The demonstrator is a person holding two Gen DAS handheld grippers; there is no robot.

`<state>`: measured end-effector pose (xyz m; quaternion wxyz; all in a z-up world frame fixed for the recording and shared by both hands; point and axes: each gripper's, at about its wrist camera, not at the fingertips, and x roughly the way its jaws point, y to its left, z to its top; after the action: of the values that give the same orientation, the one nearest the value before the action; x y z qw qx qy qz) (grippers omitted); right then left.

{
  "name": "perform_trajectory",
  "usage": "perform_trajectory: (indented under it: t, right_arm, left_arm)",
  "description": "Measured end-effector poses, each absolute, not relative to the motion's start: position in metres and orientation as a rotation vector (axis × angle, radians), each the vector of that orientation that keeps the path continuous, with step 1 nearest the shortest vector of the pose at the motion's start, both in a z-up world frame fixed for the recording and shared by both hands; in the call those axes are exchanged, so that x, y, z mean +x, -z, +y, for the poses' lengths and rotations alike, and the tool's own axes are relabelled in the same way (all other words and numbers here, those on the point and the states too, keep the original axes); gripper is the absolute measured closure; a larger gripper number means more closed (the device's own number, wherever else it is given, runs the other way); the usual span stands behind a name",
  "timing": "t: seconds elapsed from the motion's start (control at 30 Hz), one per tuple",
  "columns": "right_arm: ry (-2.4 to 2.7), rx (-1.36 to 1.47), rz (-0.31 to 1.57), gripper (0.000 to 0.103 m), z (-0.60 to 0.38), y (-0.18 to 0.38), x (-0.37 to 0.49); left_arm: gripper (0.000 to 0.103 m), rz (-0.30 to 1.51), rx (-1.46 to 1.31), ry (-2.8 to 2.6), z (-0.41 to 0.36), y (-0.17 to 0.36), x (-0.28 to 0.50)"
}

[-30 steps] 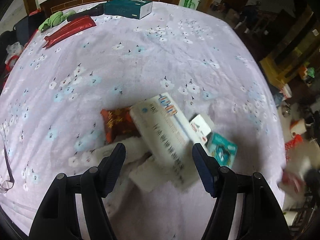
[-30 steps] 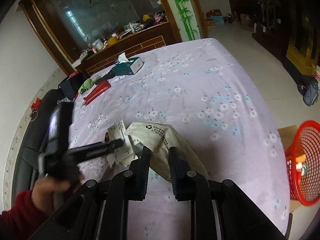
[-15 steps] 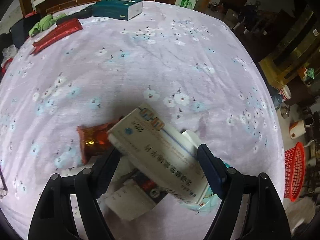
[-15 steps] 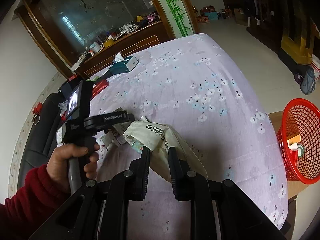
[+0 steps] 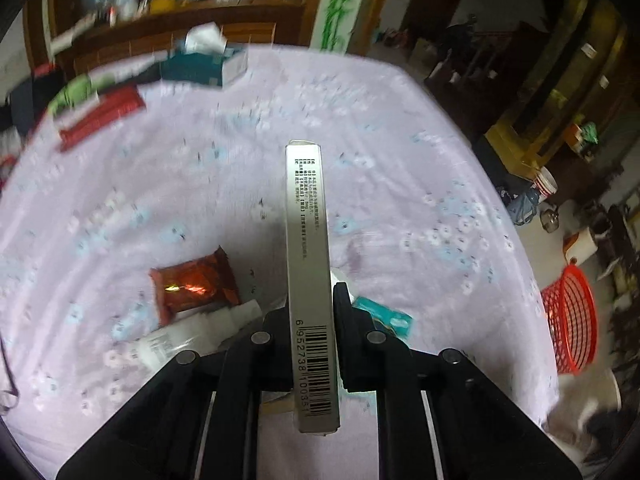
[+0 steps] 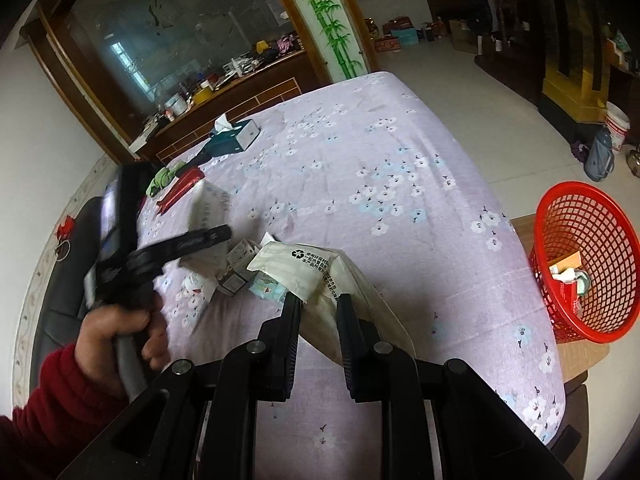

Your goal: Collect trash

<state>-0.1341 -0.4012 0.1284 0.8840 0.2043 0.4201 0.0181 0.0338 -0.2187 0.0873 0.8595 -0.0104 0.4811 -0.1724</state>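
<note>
Flat carton (image 5: 308, 264): clamped edge-on in the left hand-held gripper (image 5: 310, 312), barcode end nearest the camera, far end jutting out above the surface; seen blurred in the right view at (image 6: 208, 210).
Carton handling: likely light, empty, fairly stiff; thin walls apt to buckle under hard squeeze; hold near the middle of the long faces judged best, present grip sits toward the barcode end.
White bag (image 6: 320, 276): pinched by its crumpled edge in the right hand-held gripper (image 6: 318, 308), printed recycling mark facing up, body trailing on the surface toward the camera.
Bag handling: soft, limp, probably slick film; prone to sliding out, so a bunched fold serves better than a single layer.
Remaining litter: orange-red wrapper (image 5: 194, 286), teal packet (image 5: 386, 320), white crumpled papers (image 5: 180, 340), all lying close together below the carton.
Surface (image 6: 380, 168): covered in lilac flowered cloth.
Red basket (image 6: 586, 264): on the floor just beyond the surface's right edge, some trash already inside; presumed destination for both held items.
Person's hand (image 6: 120, 328): red sleeve, wrapped round the left gripper's handle.
</note>
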Motion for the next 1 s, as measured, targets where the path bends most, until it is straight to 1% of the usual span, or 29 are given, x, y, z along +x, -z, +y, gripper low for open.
perform_trajectory:
  t: [0.17,0.37,0.63,1.0]
  right_arm:
    - [-0.02,0.465,0.867,0.083,-0.402,-0.127,-0.138]
    - [-0.028,0.501,0.873,0.083,-0.397,-0.122,-0.138]
    - [-0.036,0.514,0.852,0.083,-0.389,-0.126,-0.137]
    - [-0.027,0.529,0.826,0.083,-0.389,-0.131,-0.143]
  left_arm:
    - [0.089,0.896,0.103,0.381,-0.225,-0.108,-0.021]
    - [0.089,0.848,0.208,0.381,-0.23,-0.111,-0.065]
    - [0.089,0.814,0.296,0.36,-0.233,-0.116,-0.083]
    - [0.089,0.761,0.327,0.359,-0.234,-0.129,-0.092]
